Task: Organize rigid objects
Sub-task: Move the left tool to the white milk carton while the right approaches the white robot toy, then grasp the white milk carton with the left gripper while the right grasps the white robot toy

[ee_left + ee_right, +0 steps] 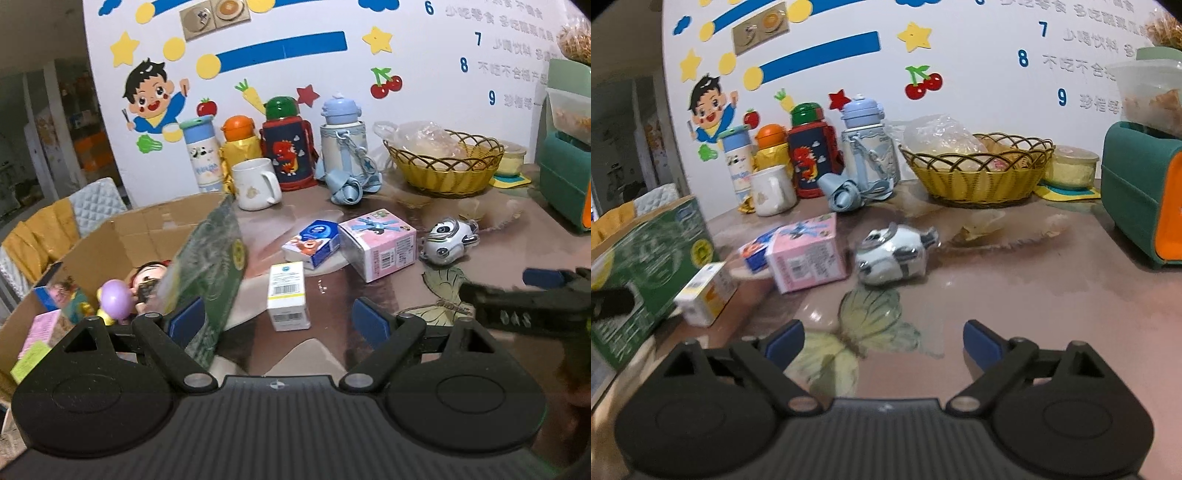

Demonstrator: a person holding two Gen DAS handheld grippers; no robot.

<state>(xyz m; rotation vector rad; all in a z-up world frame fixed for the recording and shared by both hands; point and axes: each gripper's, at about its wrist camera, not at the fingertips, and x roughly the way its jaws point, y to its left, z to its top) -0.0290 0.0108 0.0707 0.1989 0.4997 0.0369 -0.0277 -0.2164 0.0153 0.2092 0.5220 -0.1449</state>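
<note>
Closest in, the left gripper (277,321) has its jaws wide apart and clamped on nothing; a flat green box (214,266) stands on edge right against its left pad (186,321), leaning toward the cardboard box (155,221). It looks propped there to be nudged in, not gripped, though I cannot tell whether pad and box truly touch. The right gripper (882,339) hangs low over the butterfly print on the table (1034,295), jaws likewise spread and empty, probably so as to take one of the wider pieces.

Just beyond the green box stands a small white box (287,295) with a barcode; behind it a blue packet (312,245) and a pink box (380,247) lie side by side, and a panda toy (447,240) sits off to the right (all still out on the table, so the sorting is only partly done). A mug (255,182), bottles and a basket (443,170) line the wall, well clear of the work.

Only the left camera looks into the cardboard box, where a doll (147,277) and a purple egg-shaped toy (116,297) already lie; the right camera shows the green box's broad printed face and a dark finger of the left gripper across it, which the left view hides.
</note>
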